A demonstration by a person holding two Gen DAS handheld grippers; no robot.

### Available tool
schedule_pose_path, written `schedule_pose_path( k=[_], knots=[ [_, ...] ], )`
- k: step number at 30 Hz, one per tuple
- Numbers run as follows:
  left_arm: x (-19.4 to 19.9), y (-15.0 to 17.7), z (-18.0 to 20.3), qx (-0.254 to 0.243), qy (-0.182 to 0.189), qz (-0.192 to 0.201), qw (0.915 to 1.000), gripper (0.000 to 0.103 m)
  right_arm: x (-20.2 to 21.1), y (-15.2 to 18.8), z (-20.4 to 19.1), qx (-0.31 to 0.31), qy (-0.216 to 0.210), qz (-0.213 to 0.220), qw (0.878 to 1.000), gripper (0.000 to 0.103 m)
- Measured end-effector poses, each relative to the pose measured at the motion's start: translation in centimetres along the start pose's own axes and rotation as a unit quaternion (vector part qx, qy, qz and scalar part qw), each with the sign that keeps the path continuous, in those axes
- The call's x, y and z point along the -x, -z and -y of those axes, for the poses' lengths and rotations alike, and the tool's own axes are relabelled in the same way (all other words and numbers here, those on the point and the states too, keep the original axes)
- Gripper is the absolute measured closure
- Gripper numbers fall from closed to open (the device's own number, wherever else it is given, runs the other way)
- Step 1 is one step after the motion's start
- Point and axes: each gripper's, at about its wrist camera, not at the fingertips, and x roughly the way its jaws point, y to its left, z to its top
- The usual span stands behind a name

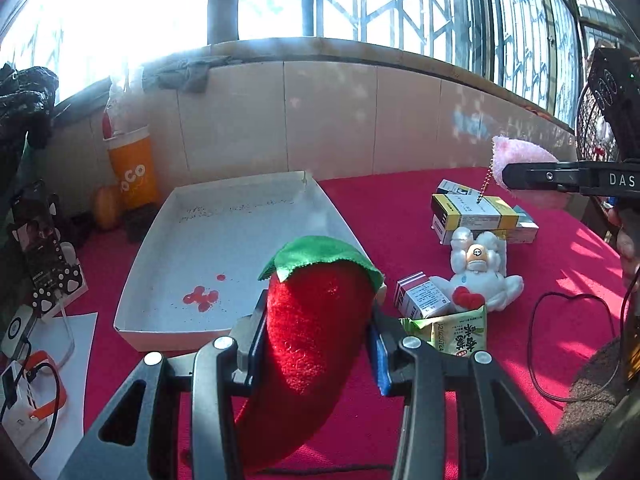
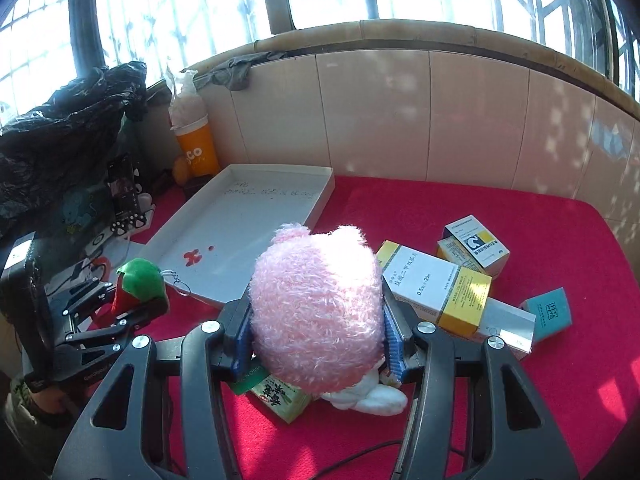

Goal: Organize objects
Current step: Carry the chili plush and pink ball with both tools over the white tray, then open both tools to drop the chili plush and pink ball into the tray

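Clamped between the blue pads of the left gripper (image 1: 316, 344), a red felt chili (image 1: 312, 340) with a green cap is sitting upright, its tail hanging down below the jaws over the red tablecloth (image 1: 420, 208); both pads are pressing into its sides. Just ahead and to the left of this gripper a shallow white tray (image 1: 160, 220) is lying on the cloth, red stains showing on its floor; ahead to the right a green tea packet (image 1: 460, 332), a small striped box (image 1: 416, 294) and a white plush doll (image 1: 480, 276) are lying close together, the doll overlapping the packet; beyond them yellow-banded medicine boxes (image 1: 472, 210) are stacked. Farther off, an orange cup (image 1: 134, 168) is standing against the tiled wall, left of the tray's far corner.

Squeezed in the right gripper (image 2: 318, 340), a fluffy pink plush (image 2: 316, 312) is filling the gap between its fingers and hiding much of what lies below; the white doll and tea packet (image 2: 280, 398) are peeking out underneath it; the medicine boxes (image 2: 436, 288) are lying just ahead to the right, a teal box (image 2: 548, 314) further right, the tray (image 2: 248, 216) ahead to the left.
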Motion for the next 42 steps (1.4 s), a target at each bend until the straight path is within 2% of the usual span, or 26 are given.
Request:
schedule_pose_path(
  k=[3, 10, 19, 25, 30, 31, 32, 33, 34, 35, 39, 42],
  knots=[
    [-0.1, -0.5, -1.0, 0.007, -0.004, 0.003, 1.0, 0.061, -1.1, -0.9, -1.0, 0.005, -0.011, -0.007, 1.0, 0.051],
    [-2.1, -2.8, -4.9, 0.063, -0.001, -0.001, 0.998, 0.061, -5.2, -3.3, -3.3, 0.004, -0.04, -0.036, 0.999, 0.051],
    [-6.6, -5.2, -10.6, 0.132, -0.001, -0.047, 0.9902, 0.061, -10.8, -5.2, -5.9, -0.021, -0.07, -0.095, 0.993, 0.051],
    [-10.8, -6.2, -12.4, 0.158, -0.013, -0.081, 0.984, 0.061, -15.6, -5.9, -7.4, -0.021, -0.056, -0.114, 0.992, 0.051],
    [-12.1, -6.0, -13.2, 0.179, -0.034, -0.074, 0.9804, 0.058, -19.2, -5.5, -7.3, -0.034, -0.043, -0.126, 0.99, 0.05],
    [-12.3, -6.0, -13.4, 0.185, -0.043, -0.074, 0.979, 0.055, -19.6, -5.4, -7.3, -0.037, -0.043, -0.126, 0.99, 0.048],
    [-12.2, -6.0, -13.6, 0.189, -0.049, -0.072, 0.9782, 0.044, -19.9, -5.3, -7.3, -0.039, -0.043, -0.125, 0.99, 0.047],
    [-12.1, -6.0, -13.8, 0.191, -0.054, -0.064, 0.9779, 0.032, -20.1, -5.3, -7.3, -0.041, -0.044, -0.125, 0.99, 0.039],
    [-12.0, -6.1, -13.8, 0.191, -0.061, -0.055, 0.9782, 0.005, -20.2, -5.3, -7.3, -0.042, -0.043, -0.124, 0.99, 0.026],
    [-11.6, -6.2, -13.9, 0.187, -0.08, -0.043, 0.9781, 0.0, -20.1, -5.3, -7.1, -0.044, -0.04, -0.117, 0.991, 0.02],
    [-10.3, -6.6, -14.5, 0.198, -0.094, -0.021, 0.9755, 0.0, -18.8, -5.3, -6.2, -0.047, -0.027, -0.094, 0.994, 0.009],
    [-8.8, -6.8, -14.2, 0.202, -0.1, 0.004, 0.9742, 0.0, -16.0, -5.3, -5.4, -0.054, -0.035, -0.057, 0.996, 0.008]
  ],
)
